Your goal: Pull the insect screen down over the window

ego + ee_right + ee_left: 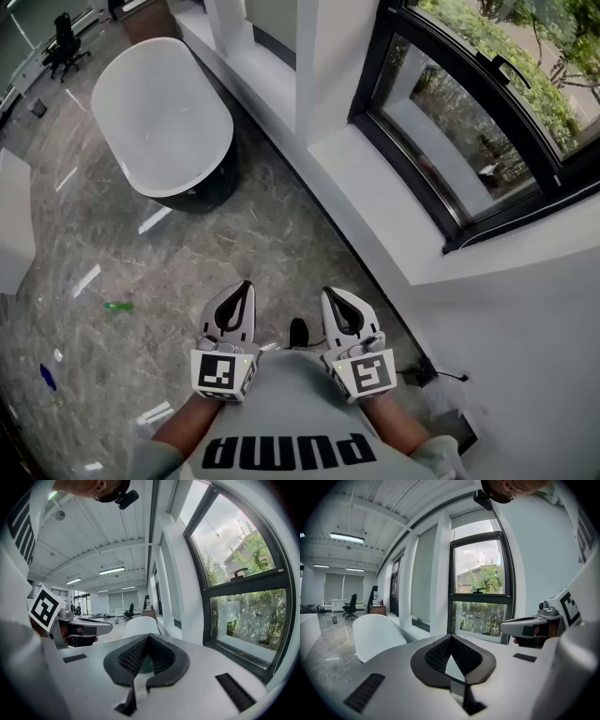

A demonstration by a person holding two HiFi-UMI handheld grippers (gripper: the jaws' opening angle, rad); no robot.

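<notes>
The black-framed window (469, 122) is at the upper right of the head view, with green plants behind the glass. A black handle (509, 67) sits on its crossbar, and it also shows in the left gripper view as the handle (481, 591) and in the right gripper view as the handle (240, 572). I cannot make out the insect screen itself. My left gripper (244, 289) and right gripper (330, 293) are held side by side close to the person's chest, well short of the window. Both are shut, the jaws together, with nothing between them.
A white sill (375, 187) runs below the window. A white bathtub (164, 117) stands on the grey marble floor to the upper left, with an office chair (66, 42) beyond it. A small green object (119, 307) and a blue one (47, 377) lie on the floor at the left.
</notes>
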